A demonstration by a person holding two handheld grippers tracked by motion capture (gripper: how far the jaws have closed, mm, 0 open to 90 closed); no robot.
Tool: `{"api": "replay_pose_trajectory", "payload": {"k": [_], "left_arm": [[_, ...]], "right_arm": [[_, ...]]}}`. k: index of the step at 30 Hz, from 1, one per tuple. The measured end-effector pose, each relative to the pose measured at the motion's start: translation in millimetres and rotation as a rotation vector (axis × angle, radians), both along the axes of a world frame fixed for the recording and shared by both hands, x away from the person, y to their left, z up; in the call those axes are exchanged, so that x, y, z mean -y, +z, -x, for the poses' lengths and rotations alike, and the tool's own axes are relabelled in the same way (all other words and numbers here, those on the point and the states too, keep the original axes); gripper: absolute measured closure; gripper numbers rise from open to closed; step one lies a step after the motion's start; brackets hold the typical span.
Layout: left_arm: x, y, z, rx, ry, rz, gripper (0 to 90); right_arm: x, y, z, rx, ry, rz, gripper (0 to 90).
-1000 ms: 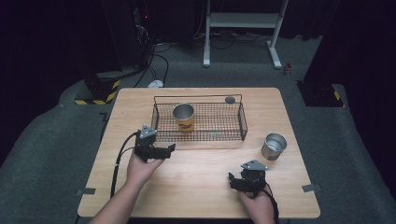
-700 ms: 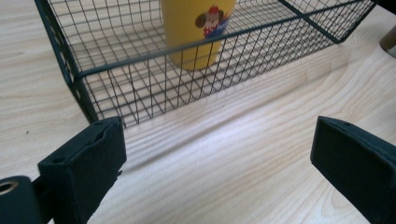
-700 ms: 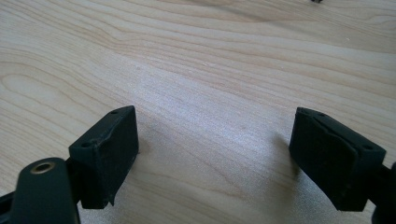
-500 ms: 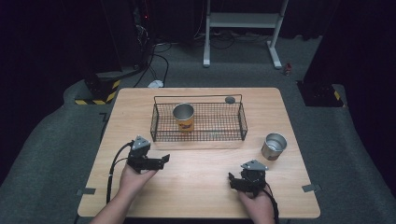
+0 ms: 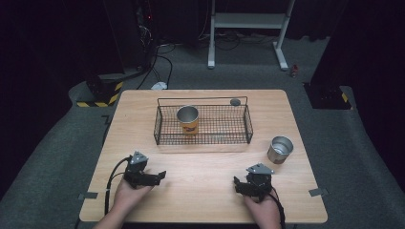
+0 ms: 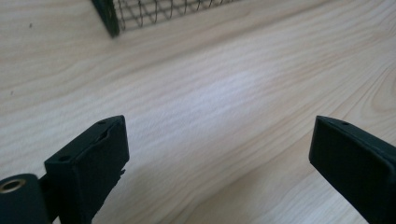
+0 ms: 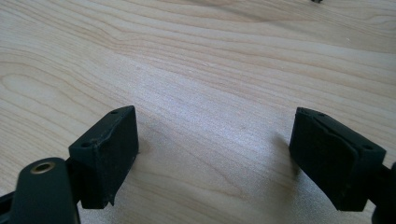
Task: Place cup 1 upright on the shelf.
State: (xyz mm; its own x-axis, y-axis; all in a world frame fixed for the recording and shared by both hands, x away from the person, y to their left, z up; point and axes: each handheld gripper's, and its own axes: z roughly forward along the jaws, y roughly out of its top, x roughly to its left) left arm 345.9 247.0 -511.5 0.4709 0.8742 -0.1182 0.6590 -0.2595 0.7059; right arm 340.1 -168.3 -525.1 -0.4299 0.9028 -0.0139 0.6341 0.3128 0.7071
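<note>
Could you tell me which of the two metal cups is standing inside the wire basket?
The cup with the orange label stands inside the wire basket, near its left end. The plain silver cup stands outside, on the table right of the basket.

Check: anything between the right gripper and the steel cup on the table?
Nothing. In the high view only bare wood separates the right gripper from the steel cup on the table.

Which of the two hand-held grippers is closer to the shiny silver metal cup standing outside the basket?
Right. The right gripper sits just below-left of the silver metal cup; the left gripper is far across the table to the cup's left.
</note>
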Motion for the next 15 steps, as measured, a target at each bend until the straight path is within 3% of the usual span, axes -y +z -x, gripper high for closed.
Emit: {"api": "replay_pose_trajectory", "payload": {"k": [5,15], "left_arm": [[-3.8,-10.0,4.6,-0.014,0.007,-0.05,4.6],[2.8,-16.0,8.2,0.026,-0.003,-0.124,1.4]], "right_arm": [[0.1,0.0,-0.1,0.001,0.004,0.003,15.3],[1.1,0.1,0.0,-0.003,0.023,0.001,14.0]]}}
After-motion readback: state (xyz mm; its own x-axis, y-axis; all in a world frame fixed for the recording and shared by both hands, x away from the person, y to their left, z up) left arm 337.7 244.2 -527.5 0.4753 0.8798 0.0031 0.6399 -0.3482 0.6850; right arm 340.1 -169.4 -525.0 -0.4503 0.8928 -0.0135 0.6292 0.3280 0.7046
